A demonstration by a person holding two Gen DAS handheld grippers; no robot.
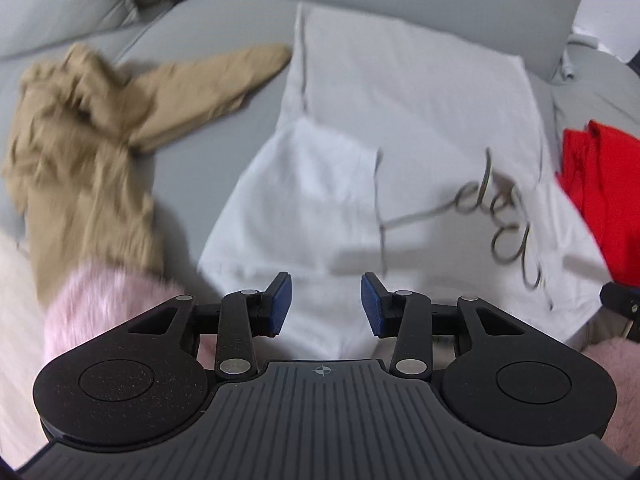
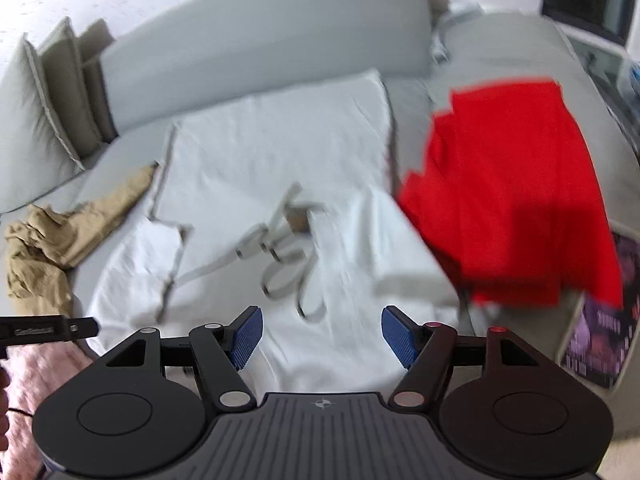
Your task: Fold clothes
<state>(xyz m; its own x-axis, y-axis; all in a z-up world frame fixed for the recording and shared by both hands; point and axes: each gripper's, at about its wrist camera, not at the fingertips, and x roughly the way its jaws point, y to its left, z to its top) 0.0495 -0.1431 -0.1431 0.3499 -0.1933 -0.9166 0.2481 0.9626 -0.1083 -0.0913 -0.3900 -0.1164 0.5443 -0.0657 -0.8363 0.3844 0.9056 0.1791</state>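
A white T-shirt (image 1: 400,120) with grey script lettering (image 1: 500,216) lies spread on the grey sofa, its left sleeve folded inward. My left gripper (image 1: 326,304) hovers open over the shirt's near hem, nothing between its blue pads. In the right wrist view the same white T-shirt (image 2: 280,152) lies ahead with both sleeves folded in, and my right gripper (image 2: 322,338) is open above its near edge. A crumpled tan garment (image 1: 84,140) lies left of the shirt. A red garment (image 2: 508,200) lies folded to its right.
The grey sofa seat (image 1: 208,128) carries all the clothes, with its backrest (image 2: 260,40) behind and cushions (image 2: 48,96) at the far left. A pink fluffy sleeve (image 1: 104,304) shows beside the left gripper. A purple printed item (image 2: 600,336) lies at the right edge.
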